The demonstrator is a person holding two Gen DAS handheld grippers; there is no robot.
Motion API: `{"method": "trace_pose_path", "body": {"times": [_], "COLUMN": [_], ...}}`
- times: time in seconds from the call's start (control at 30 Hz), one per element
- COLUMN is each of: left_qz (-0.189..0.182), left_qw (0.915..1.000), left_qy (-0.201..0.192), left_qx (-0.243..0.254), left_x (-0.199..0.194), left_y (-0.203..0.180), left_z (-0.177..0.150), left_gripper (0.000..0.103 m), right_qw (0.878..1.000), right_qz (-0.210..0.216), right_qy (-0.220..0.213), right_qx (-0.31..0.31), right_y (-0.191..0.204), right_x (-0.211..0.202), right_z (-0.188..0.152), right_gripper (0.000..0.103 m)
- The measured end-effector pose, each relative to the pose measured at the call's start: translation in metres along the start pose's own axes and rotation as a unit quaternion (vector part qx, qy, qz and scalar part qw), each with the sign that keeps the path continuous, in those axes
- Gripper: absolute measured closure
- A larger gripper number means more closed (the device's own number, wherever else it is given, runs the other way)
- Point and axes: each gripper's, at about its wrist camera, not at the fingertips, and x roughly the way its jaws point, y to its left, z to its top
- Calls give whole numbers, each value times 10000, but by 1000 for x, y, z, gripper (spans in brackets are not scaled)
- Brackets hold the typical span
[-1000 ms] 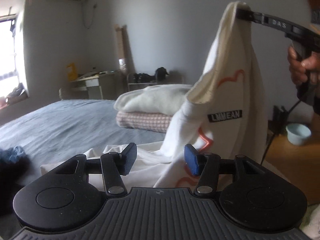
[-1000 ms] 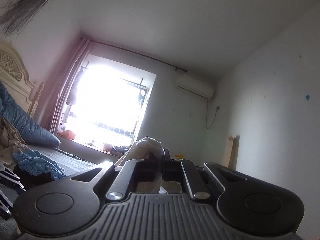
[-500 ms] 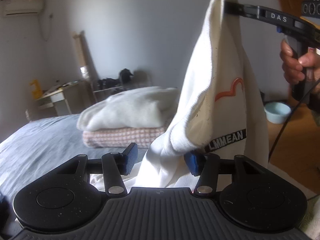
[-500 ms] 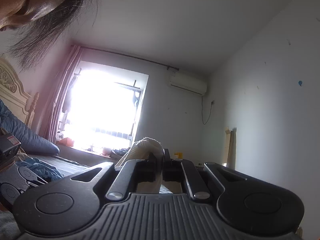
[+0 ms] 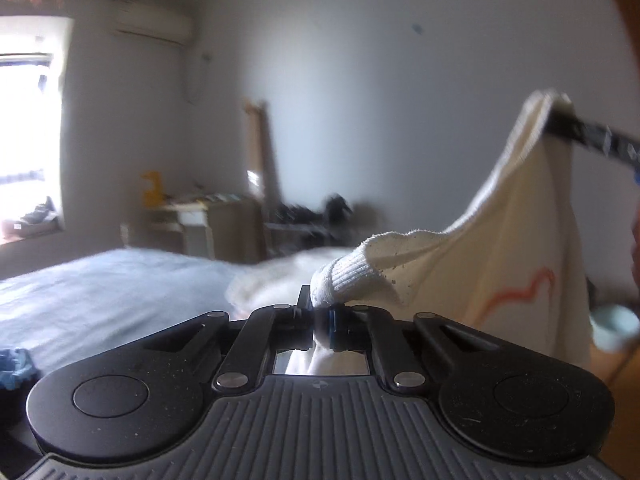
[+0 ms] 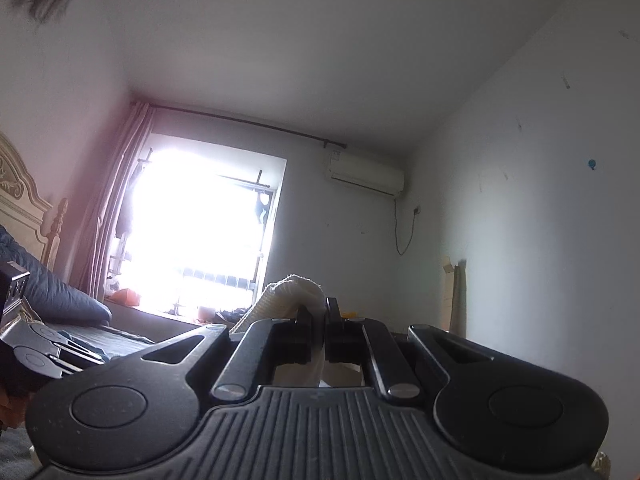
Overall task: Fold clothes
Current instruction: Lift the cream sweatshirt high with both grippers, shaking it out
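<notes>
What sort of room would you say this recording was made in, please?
Most likely a bedroom in a home: a bed with a blue cover and a carved headboard, a curtained window with a wall air conditioner beside it, and a cluttered desk against the far wall.

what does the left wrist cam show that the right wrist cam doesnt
Only the left wrist view shows the garment's hanging body with its orange print, the blue bed and the left gripper, whose jaws have just closed on a ribbed edge. Only the right wrist view shows the curtain, the headboard and the ceiling. Both show the cream garment, the right gripper shut on it, the bright window and the air conditioner.
</notes>
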Motion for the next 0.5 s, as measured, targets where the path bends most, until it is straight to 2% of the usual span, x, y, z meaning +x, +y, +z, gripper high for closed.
{"method": "trace_pose_path", "body": {"times": [0.1, 0.2, 0.37, 0.5], "left_qz": [457, 803, 1154, 1404], "left_qw": [9972, 9895, 9683, 9509], "left_qy": [-552, -1164, -2188, -2748], "left_qx": [-188, -296, -344, -230], "left_x": [-21, -45, -87, -113], "left_y": [10, 16, 22, 18], "left_z": [25, 52, 102, 140], "left_gripper": [99, 99, 99, 99], "right_qw": [9993, 9973, 9887, 9793], "right_qz": [185, 358, 586, 734], "right_qy": [-320, -642, -1382, -1884], "right_qx": [-4, -14, -12, 51], "right_y": [7, 14, 22, 27], "right_x": [11, 25, 41, 53], "right_z": [14, 37, 93, 142], "right_gripper": [97, 97, 97, 97]}}
